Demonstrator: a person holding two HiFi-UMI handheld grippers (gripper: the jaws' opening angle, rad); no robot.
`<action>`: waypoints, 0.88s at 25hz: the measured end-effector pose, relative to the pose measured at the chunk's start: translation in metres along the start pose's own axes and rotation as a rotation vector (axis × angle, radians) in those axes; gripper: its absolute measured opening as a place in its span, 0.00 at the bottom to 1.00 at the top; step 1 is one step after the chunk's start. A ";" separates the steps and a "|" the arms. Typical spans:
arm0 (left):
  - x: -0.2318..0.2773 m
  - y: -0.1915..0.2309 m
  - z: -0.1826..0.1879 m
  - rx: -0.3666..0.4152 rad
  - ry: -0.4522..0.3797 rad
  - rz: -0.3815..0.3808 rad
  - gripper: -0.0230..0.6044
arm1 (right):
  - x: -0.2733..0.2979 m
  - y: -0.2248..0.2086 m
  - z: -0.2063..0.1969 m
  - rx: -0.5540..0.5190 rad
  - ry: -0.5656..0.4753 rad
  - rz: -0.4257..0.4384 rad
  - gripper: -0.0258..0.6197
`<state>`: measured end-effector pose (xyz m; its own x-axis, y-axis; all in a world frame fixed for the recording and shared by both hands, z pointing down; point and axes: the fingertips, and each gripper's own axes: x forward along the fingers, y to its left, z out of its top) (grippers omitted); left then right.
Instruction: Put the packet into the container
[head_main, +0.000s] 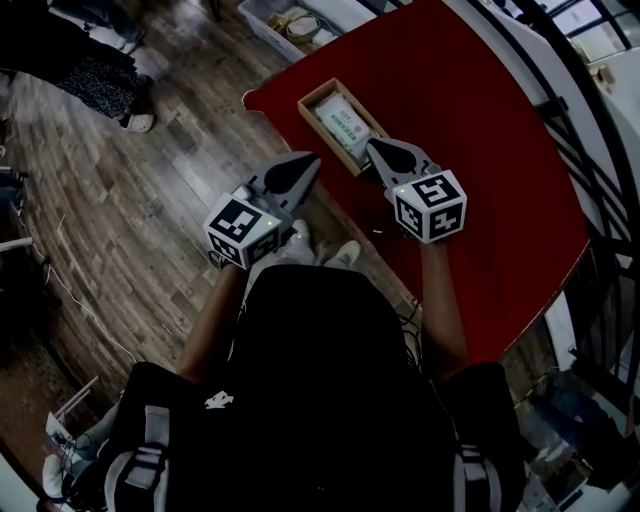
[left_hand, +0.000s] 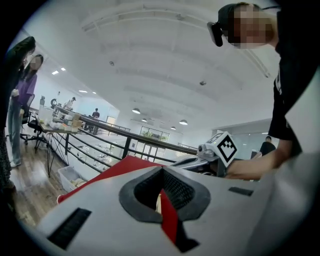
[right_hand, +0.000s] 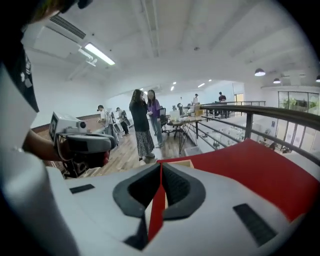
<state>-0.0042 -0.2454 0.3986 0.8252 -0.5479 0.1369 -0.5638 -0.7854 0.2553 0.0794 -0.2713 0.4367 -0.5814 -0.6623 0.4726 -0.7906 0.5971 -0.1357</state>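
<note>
the white flat packet with green print lies flat inside the shallow, open-topped rectangular wooden container, which stands on the red worktop close to its near-left edge. packet and container share one long axis. in the head view this axis runs from upper left to lower right, roughly away from the person, so the near short end of the container faces the two claws. the right claw has its jaws pressed together with nothing between them. the right gripper view shows the pads meeting along one line, with the tan edge of the container just beyond the tip. in the head view this tip overlaps the near right corner of the container; whether it touches that corner or stands above it cannot be told. the left claw is likewise closed and empty, its tip just beside the near left corner, about at the worktop edge. the right claw is the nearer of the two to the packet, which lies ahead of its tip and slightly to the left. judgement: placement appears complete and no further grasp is called for. the coming move requires only drawing both claws back along the long axis without catching the near wall of the container.
</note>
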 end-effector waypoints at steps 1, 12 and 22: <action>0.001 -0.003 0.002 0.007 0.001 -0.004 0.04 | -0.009 0.002 0.005 -0.013 -0.039 -0.014 0.08; 0.012 -0.033 0.019 0.034 0.005 -0.027 0.04 | -0.080 0.027 0.027 -0.064 -0.298 -0.060 0.07; 0.018 -0.040 0.018 0.071 0.002 -0.035 0.04 | -0.090 0.032 0.023 -0.086 -0.317 -0.065 0.07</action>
<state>0.0324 -0.2293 0.3734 0.8447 -0.5191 0.1306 -0.5352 -0.8226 0.1918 0.1021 -0.2034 0.3695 -0.5722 -0.7999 0.1811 -0.8165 0.5764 -0.0340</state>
